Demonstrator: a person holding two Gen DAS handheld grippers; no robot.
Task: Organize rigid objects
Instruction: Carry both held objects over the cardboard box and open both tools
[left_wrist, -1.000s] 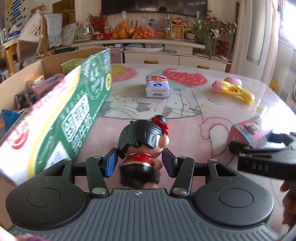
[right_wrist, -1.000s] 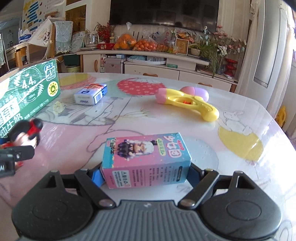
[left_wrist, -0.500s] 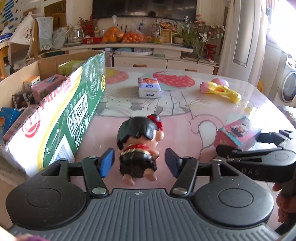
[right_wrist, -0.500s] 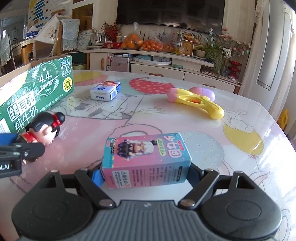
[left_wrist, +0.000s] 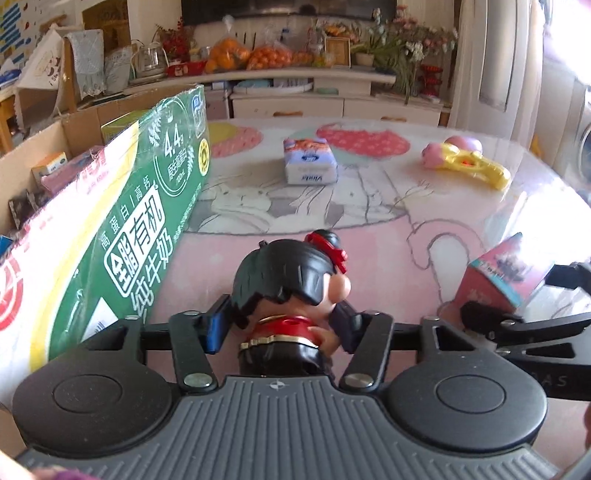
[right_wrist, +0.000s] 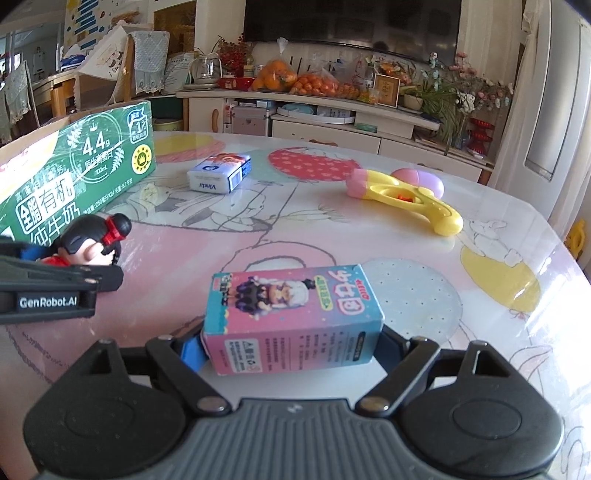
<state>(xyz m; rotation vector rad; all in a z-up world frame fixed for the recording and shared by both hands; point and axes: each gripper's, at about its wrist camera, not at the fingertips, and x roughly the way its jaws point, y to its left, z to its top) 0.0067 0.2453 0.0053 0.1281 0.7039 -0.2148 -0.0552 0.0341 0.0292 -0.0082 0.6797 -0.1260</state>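
Observation:
My left gripper (left_wrist: 280, 325) is shut on a doll figurine (left_wrist: 291, 284) with black hair, a red bow and a red top; its fingers press both sides of the body. The doll also shows in the right wrist view (right_wrist: 92, 243), at the left by the green box. My right gripper (right_wrist: 291, 347) is shut on a pink and teal toy box (right_wrist: 291, 314) with a cartoon girl on it, held just above the table. That box shows at the right of the left wrist view (left_wrist: 506, 273).
An open cardboard carton (left_wrist: 74, 122) with a green milk-box side (left_wrist: 147, 221) stands at the left, holding several small boxes. A tissue pack (left_wrist: 310, 166) and a yellow and pink toy (left_wrist: 469, 162) lie farther back on the pink cartoon table cover (right_wrist: 369, 236).
My left gripper has closed on the doll, which stood free between open fingers half a second ago. The right gripper keeps its hold on the toy box and has tilted it slightly.

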